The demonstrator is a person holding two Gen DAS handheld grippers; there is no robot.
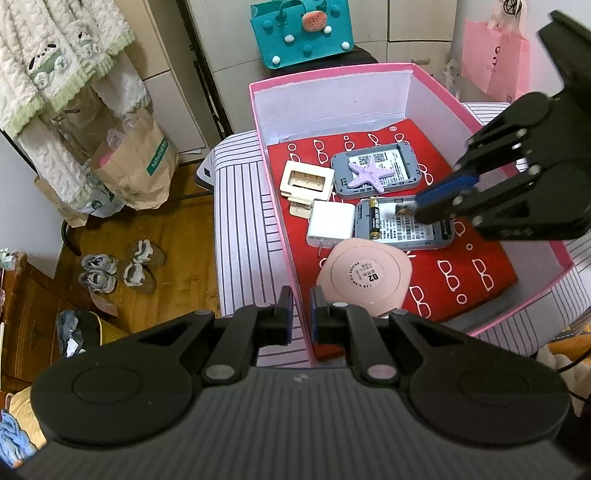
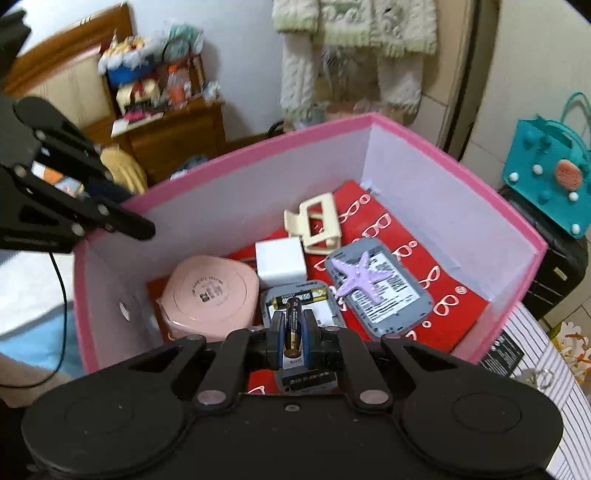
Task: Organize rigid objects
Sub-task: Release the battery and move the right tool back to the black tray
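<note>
The right tongs (image 2: 294,341) are pinching a black-and-gold battery (image 2: 293,328) between their blue-lined pads, low inside the pink box (image 2: 236,158) and just above the nearer grey device (image 2: 295,295). A second battery (image 2: 303,297) lies crosswise in that device's open back. The left tongs (image 1: 301,319) hold nothing, their fingers drawn near to each other with a narrow gap, poised over the box's near wall.

Inside the box a red sheet printed with white spectacles (image 1: 461,273) covers the floor. On it sit a round pink case (image 1: 365,275), a white charger cube (image 1: 330,225) touching the nearer grey device, a cream hair claw (image 1: 304,182), and a second grey device (image 1: 376,171) with a lilac starfish (image 1: 367,177) resting on top.

The box stands on a surface covered in a white cloth with thin dark stripes (image 1: 242,206). Beyond it is wooden floor (image 1: 181,229) with two pairs of shoes (image 1: 122,267) and brown paper bags (image 1: 136,162). A cream fleece garment (image 1: 55,55) hangs on the left, a teal felt bag (image 1: 301,33) sits behind the box on a dark suitcase (image 2: 554,273), and a pink bag (image 1: 495,59) hangs to the right. In the right wrist view a cluttered wooden cabinet (image 2: 173,136) stands against the far wall.
</note>
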